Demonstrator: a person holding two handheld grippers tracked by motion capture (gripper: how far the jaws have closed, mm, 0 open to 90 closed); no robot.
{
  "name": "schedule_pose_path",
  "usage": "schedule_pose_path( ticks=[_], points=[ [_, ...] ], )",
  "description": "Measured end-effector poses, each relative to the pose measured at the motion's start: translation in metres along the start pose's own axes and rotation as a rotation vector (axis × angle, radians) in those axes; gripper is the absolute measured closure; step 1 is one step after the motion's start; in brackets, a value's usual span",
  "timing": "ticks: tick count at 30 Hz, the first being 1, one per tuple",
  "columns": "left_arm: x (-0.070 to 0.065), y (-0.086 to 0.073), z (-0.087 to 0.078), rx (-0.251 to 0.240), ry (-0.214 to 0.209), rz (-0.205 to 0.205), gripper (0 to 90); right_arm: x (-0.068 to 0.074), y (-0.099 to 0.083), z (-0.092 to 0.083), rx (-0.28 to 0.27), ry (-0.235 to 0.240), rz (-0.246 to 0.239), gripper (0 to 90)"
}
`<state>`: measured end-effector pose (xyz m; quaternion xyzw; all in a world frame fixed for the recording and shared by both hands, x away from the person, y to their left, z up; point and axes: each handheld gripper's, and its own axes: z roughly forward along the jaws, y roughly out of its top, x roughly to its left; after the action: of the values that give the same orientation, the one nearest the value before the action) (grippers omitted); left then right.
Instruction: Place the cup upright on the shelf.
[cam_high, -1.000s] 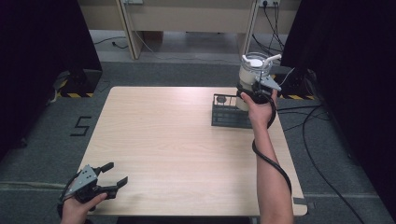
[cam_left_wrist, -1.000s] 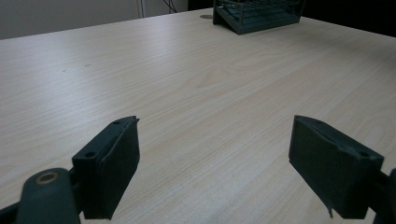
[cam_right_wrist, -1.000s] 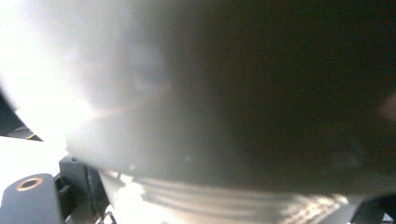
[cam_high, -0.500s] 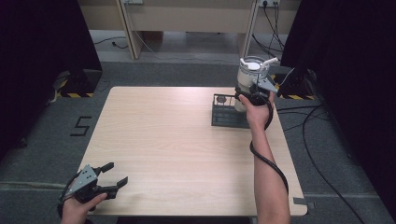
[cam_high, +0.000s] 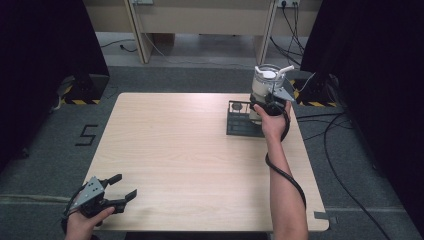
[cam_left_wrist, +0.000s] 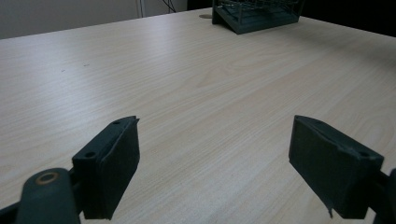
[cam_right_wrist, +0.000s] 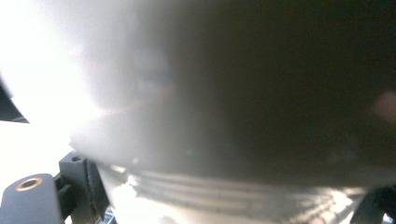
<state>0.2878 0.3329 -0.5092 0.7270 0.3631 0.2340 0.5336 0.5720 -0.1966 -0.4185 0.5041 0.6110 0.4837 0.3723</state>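
Even, soft overhead light on the pale table (cam_high: 190, 150), dark curtains swallowing both sides; the left gripper view is sharp, shadows faint — the right gripper view is blurred, glare-white at left, murky elsewhere.

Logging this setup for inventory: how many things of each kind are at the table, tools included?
Grippers: 2, left gripper and right gripper
Dark wire rack: 1
White jar-like container: 1
Total: 4
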Motion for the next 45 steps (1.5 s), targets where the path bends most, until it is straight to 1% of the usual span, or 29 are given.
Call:
schedule_pose_path(
  ticks=[2, 7, 11, 13, 23, 24, 26, 32, 34, 35, 38, 39, 42, 44, 45],
  points=[
    [0.0, 0.0, 0.0, 0.001, 0.0, 0.002, 15.9, 0.001, -0.002, 0.001, 0.002, -0.001, 0.008, 11.5],
    [0.0, 0.0, 0.0, 0.0, 0.0, 0.001, 15.9, 0.0, -0.004, 0.002, 0.001, -0.002, 0.004, 11.5],
    [0.0, 0.0, 0.0, 0.001, -0.002, 0.002, 15.9, 0.0, -0.006, 0.002, 0.002, -0.004, 0.011, 11.5],
    [0.0, 0.0, 0.0, 0.001, -0.002, 0.002, 15.9, 0.0, -0.007, 0.003, 0.002, -0.004, 0.005, 11.5],
    [0.0, 0.0, 0.0, 0.001, -0.003, 0.002, 15.8, 0.001, -0.011, 0.004, 0.006, -0.006, 0.004, 11.4],
    [0.0, 0.0, 0.0, 0.001, -0.004, 0.002, 15.9, 0.001, -0.013, 0.005, 0.005, -0.011, -0.004, 11.4],
    [0.0, 0.0, 0.0, 0.001, -0.003, 0.003, 15.8, 0.001, -0.014, 0.005, 0.007, -0.014, -0.005, 11.4],
    [-0.001, 0.0, 0.0, 0.001, -0.003, 0.003, 15.9, 0.0, -0.015, 0.005, 0.001, -0.01, -0.009, 11.3],
    [-0.001, 0.0, 0.0, 0.002, -0.004, 0.005, 15.8, 0.0, -0.017, 0.004, -0.005, -0.009, -0.004, 11.3],
    [-0.001, 0.0, 0.0, 0.003, -0.005, 0.006, 15.8, -0.001, -0.017, 0.004, -0.011, -0.007, -0.013, 11.2],
    [-0.001, 0.0, 0.0, 0.002, -0.005, 0.007, 15.8, 0.0, -0.019, 0.003, -0.017, -0.008, -0.004, 11.1],
    [-0.001, 0.0, 0.0, 0.002, -0.006, 0.008, 15.8, -0.001, -0.019, 0.003, -0.022, -0.008, -0.009, 11.1],
    [-0.001, 0.0, 0.0, 0.0, -0.006, 0.01, 15.8, 0.0, -0.023, 0.001, -0.04, -0.01, -0.004, 11.0],
    [-0.001, 0.0, 0.0, 0.001, -0.006, 0.011, 15.9, 0.0, -0.024, 0.001, -0.044, -0.01, -0.009, 11.0],
    [-0.001, 0.0, 0.0, 0.001, -0.006, 0.01, 15.9, 0.002, -0.025, 0.001, -0.049, -0.013, -0.021, 10.9]
  ],
)
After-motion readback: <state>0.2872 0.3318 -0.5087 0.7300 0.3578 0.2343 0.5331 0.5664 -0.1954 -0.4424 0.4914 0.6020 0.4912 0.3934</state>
